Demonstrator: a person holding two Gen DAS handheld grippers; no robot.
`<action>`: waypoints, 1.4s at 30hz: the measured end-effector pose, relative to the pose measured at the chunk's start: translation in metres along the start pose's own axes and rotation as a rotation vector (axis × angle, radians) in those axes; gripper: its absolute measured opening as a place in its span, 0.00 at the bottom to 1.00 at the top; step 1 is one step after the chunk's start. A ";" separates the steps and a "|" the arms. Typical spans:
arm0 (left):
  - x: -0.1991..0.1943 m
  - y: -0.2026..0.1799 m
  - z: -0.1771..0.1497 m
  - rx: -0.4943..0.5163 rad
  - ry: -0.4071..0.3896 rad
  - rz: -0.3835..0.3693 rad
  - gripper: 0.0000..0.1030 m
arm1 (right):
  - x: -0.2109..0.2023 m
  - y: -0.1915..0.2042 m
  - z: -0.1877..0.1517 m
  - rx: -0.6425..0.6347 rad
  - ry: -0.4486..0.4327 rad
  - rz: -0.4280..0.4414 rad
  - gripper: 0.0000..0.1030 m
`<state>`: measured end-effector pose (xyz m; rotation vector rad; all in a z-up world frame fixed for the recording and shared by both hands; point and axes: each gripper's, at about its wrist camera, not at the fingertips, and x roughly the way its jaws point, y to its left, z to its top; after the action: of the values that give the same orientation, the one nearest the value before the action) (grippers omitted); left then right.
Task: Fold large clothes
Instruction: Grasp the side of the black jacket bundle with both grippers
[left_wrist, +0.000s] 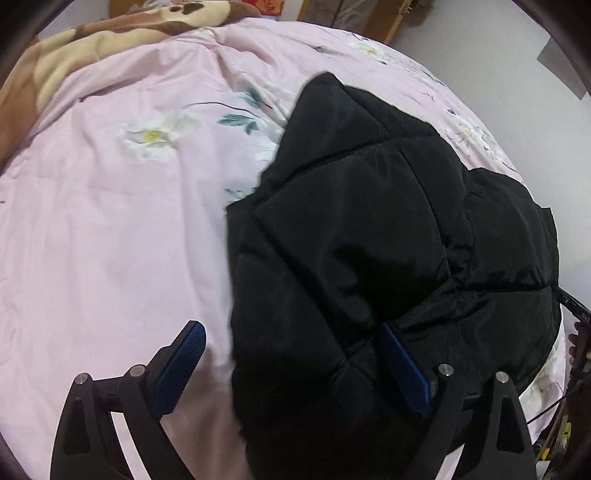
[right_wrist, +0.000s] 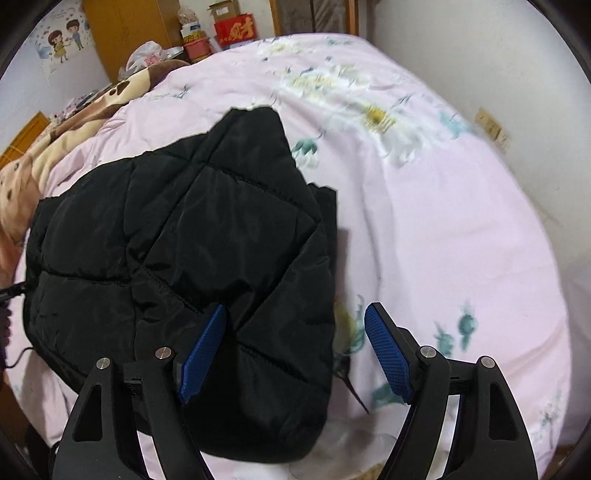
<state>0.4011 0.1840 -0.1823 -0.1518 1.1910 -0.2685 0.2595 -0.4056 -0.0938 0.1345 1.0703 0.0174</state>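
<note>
At the far left, bunched against the head of the bed, lies a brown patterned blanket (left_wrist: 74, 48), pushed aside, I judge, to leave the middle free for folding. The pink floral bedcover (left_wrist: 110, 221) is spread fairly flat, which gives the bulky garment a broad, soft base.

The left tool (left_wrist: 291, 363) hangs spread wide over the jacket's left edge: one blue pad is over bare bedcover, the other over black cloth, neither pinching anything. That straddle suggests it is lined up with the edge rather than holding it.

The black puffer jacket (left_wrist: 369, 240) sits in the middle of the bed as a compact, thick bundle, layers lying over one another, so the fold looks well advanced. Its padding keeps it puffed up rather than flat.

The right tool (right_wrist: 295, 350) mirrors the left one at the jacket's right edge, equally spread, one pad above the quilted fabric, the other above the bedcover, gripping nothing. Whether either pad touches the cloth, I cannot tell.
</note>
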 end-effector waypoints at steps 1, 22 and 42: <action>0.005 -0.001 0.002 0.003 0.011 -0.014 0.96 | 0.005 -0.003 0.001 0.011 0.009 0.021 0.77; 0.062 -0.010 0.013 0.034 0.154 -0.111 1.00 | 0.077 -0.006 0.024 -0.030 0.155 0.290 0.94; 0.065 -0.045 0.005 -0.004 0.146 -0.046 0.93 | 0.061 0.029 0.019 -0.150 0.101 0.145 0.55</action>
<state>0.4224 0.1223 -0.2266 -0.1650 1.3339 -0.3219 0.3066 -0.3742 -0.1342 0.0759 1.1546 0.2370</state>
